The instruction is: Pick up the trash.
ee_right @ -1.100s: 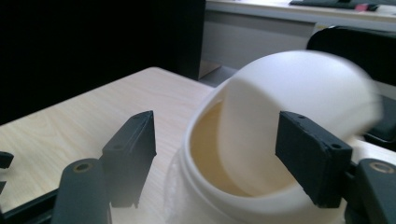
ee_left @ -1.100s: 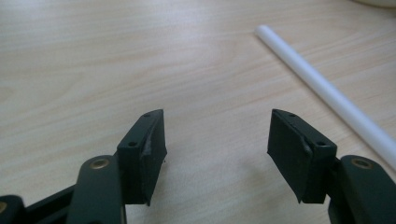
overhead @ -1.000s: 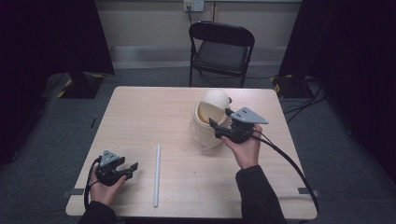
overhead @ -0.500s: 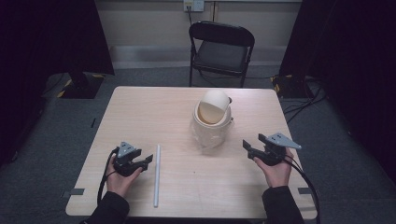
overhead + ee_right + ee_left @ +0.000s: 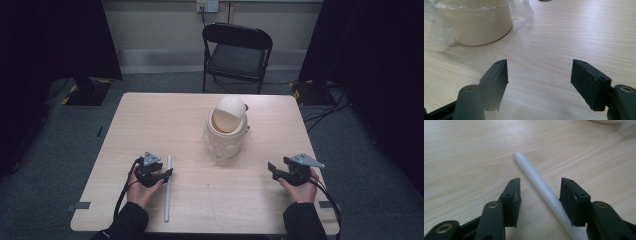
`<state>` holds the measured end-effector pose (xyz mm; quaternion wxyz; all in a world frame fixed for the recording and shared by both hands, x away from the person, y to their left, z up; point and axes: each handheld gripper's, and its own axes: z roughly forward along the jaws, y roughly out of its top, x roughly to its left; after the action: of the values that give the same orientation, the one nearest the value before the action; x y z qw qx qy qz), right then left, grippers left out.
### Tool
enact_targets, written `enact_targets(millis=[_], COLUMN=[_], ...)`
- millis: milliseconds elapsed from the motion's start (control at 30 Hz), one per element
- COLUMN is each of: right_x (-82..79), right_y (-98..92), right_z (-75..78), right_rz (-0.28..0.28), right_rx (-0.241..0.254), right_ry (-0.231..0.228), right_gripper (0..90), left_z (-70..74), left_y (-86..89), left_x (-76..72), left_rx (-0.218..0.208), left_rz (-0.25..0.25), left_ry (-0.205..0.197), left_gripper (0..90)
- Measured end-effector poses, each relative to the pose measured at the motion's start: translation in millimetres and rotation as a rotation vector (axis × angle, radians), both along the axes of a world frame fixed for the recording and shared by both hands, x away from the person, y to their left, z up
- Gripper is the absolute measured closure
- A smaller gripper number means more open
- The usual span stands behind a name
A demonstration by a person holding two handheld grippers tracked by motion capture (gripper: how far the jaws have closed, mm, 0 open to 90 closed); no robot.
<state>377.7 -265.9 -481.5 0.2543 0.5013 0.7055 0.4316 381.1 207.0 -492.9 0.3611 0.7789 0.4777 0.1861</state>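
Note:
A thin white rod (image 5: 168, 187) lies on the wooden table (image 5: 150, 120) near its front left. My left gripper (image 5: 167, 172) straddles the rod's far part. In the left gripper view the rod (image 5: 534, 173) runs between the jaws of that gripper (image 5: 540, 180), close against the right one and apart from the left one. The jaws have just been closing and stand open. A cream swing-lid bin (image 5: 227, 127) with a clear plastic liner stands mid-table. My right gripper (image 5: 272, 169) rests open and empty at the front right, pointing toward the bin (image 5: 481, 27).
A black folding chair (image 5: 237, 50) stands behind the table's far edge. Cables lie on the floor at the right (image 5: 325, 105). Bare tabletop stretches between the two grippers and in front of the bin.
The right gripper drew back from the bin, down to the table's front right. The left gripper slid right until its jaws straddle the rod, and they have narrowed.

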Motion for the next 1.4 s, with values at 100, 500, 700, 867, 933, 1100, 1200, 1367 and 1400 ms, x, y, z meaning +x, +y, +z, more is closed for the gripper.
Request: enact_targets(millis=[100, 500, 700, 867, 933, 1100, 1200, 1367, 1400], right_x=[-0.4, 0.3, 0.7, -0.1, -0.6, -1.6, -2.2, -4.1, -4.5], right_y=[-0.1, 1.5, 0.6, -0.4, -0.9, -2.1, -1.9, 1.4, 2.3], right_z=[-0.1, -2.5, 0.4, 5.5, 8.1, 15.7, 20.6, 30.6, 32.3], right_rz=[0.000, 0.023, 0.033, 0.036, 0.035, 0.045, 0.052, 0.078, 0.082], right_rx=[0.001, -0.004, 0.015, 0.033, 0.046, 0.067, 0.088, 0.113, 0.116], right_ry=[0.001, 0.009, 0.002, -0.016, -0.025, -0.059, -0.086, -0.126, -0.131], right_gripper=[30.3, 33.2, 34.0, 34.3, 34.6, 35.8, 37.0, 39.7, 40.2], left_z=[0.1, 1.2, 12.1, 35.6, 45.0, 64.9, 77.6, 94.5, 98.2], left_y=[-1.5, -0.2, 0.4, 0.6, 0.9, 0.5, 0.2, -1.5, -2.3], left_x=[-0.2, 0.6, -3.1, -12.2, -16.8, -25.8, -31.9, -41.8, -43.9], left_rx=[0.025, 0.024, -0.004, -0.058, -0.085, -0.127, -0.155, -0.194, -0.199], left_rz=[0.006, 0.028, -0.002, -0.034, -0.050, -0.073, -0.093, -0.117, -0.127], left_ry=[0.002, 0.012, -0.045, -0.146, -0.186, -0.267, -0.319, -0.378, -0.391], left_gripper=[57.9, 78.4, 79.3, 79.3, 79.3, 79.3, 79.4, 79.3, 79.3])
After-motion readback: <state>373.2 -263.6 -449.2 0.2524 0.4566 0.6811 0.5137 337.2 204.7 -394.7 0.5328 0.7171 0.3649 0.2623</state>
